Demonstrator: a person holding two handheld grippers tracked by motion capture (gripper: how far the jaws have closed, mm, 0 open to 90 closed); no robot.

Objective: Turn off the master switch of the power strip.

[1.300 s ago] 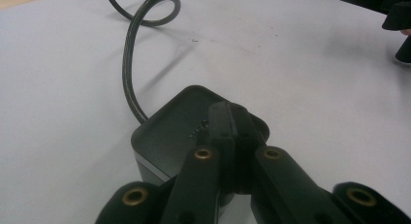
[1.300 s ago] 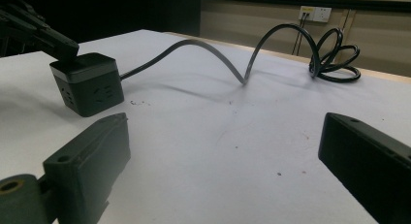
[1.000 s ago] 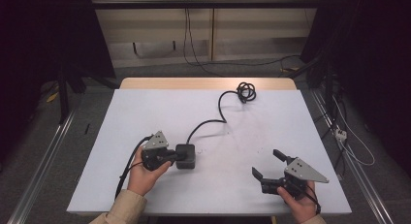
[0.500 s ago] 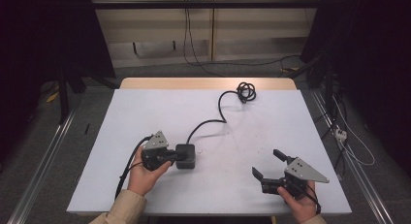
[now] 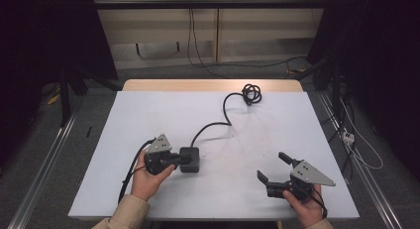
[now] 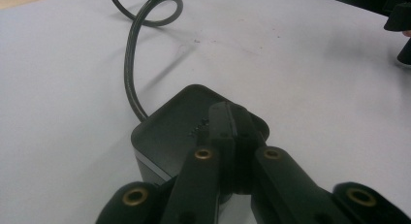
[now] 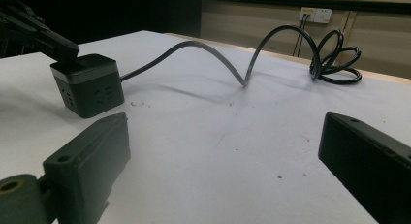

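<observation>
1. Two hand-held tools work over a pale grey table (image 5: 148, 120); the thing in play is a dark grey, cube-shaped plastic socket block (image 5: 190, 159) lying near the table's front edge, left of centre, with the left tool (image 5: 177, 160) upon it.

2. The left tool's jaws are pressed together, their joined tips resting on the cube's top face (image 6: 184, 122) rather than pinching its sides; whether they bear down hard cannot be told.

3. The right tool (image 5: 274, 170) stands apart toward the front right corner, its jaws spread wide and holding nothing, pointed across the table toward the cube.

4. A thick black rubber-sheathed cable (image 5: 224, 110) leaves the cube's far side, arches clear of the table and ends in a loose coil (image 5: 251, 93) near the far edge.

5. Handling, as a judgement: the block looks rigid, compact and moderately heavy for its size, with smooth matte faces and rounded corners that may slide between hard pads.

6. The cable looks springy and stiff enough to hold its own arch, so it will likely tug or twist the cube when the block is moved.

7. Best hold, probably: across two opposite flat side walls, low and square, away from the socket openings (image 7: 72, 99) and the cable exit.
</observation>
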